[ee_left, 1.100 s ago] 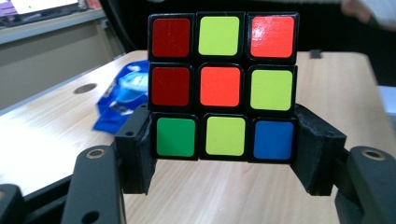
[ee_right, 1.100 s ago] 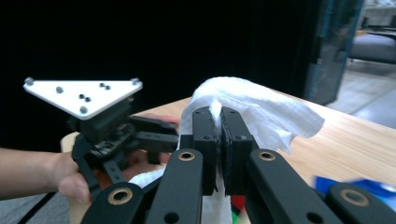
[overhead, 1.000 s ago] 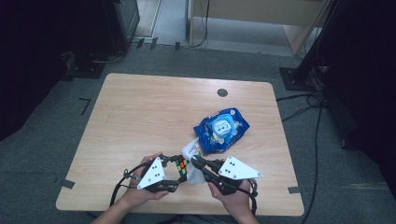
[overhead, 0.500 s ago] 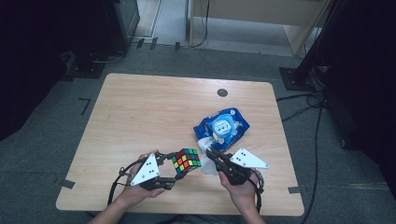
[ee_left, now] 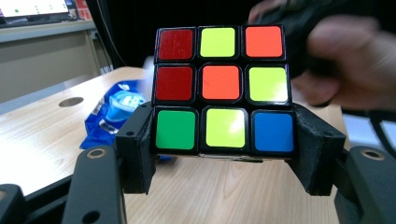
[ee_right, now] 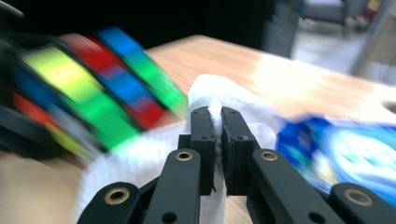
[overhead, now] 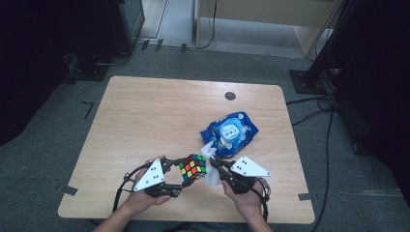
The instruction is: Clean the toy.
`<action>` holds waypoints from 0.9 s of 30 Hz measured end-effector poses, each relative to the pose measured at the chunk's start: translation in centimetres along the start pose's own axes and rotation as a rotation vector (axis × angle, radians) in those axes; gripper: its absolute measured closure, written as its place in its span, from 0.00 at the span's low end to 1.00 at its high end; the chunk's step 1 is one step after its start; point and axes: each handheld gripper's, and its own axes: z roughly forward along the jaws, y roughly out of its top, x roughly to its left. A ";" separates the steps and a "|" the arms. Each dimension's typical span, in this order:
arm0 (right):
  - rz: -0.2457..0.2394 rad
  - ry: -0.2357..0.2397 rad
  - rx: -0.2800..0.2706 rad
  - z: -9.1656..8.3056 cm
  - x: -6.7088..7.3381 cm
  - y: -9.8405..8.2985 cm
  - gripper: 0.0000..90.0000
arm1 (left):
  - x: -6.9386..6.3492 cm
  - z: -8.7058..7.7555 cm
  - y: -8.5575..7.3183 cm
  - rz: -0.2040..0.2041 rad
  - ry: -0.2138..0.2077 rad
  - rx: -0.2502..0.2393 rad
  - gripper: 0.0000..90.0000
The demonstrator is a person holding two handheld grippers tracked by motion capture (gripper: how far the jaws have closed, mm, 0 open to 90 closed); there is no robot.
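A colourful puzzle cube [overhead: 192,166] [ee_left: 222,88] is held a little above the table's front edge, with my left gripper [overhead: 186,175] [ee_left: 224,144] shut on its bottom layer. Its near face shows red, yellow, orange, green and blue squares. My right gripper [overhead: 212,164] [ee_right: 218,128] is shut on a white wipe [overhead: 209,164] [ee_right: 224,100], pinched between the pads right beside the cube [ee_right: 88,88]. The wipe hangs around the jaws and touches or nearly touches the cube's right side.
A blue wipes packet [overhead: 230,129] [ee_left: 114,114] [ee_right: 345,154] lies on the wooden table [overhead: 159,116] just beyond the right gripper. A small dark round hole [overhead: 230,95] sits near the table's far edge. Cables trail on the floor at the right.
The left gripper has lifted the cube up and a little right. The right gripper with the wipe has shifted slightly and now sits against the cube's right side.
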 end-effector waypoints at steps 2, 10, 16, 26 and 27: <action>0.050 -0.058 0.031 -0.1 -1.9 -0.9 0.95 | 0.3 -0.2 0.1 -0.007 0.011 -0.005 0.39; 0.122 -0.222 0.077 -2.1 -7.2 -3.2 0.90 | 2.0 -0.5 -0.5 -0.095 0.039 0.010 0.38; 0.111 -0.241 0.142 -2.0 -7.9 -3.7 0.94 | 2.4 -0.6 -0.7 -0.112 0.052 0.018 0.38; 0.032 -0.026 0.276 -2.6 -8.0 -4.6 0.80 | 2.8 -1.0 -0.6 -0.123 0.067 0.006 0.38; 0.017 -0.025 0.263 -2.5 -7.8 -4.6 0.72 | 2.8 -0.9 -0.6 -0.124 0.066 0.006 0.38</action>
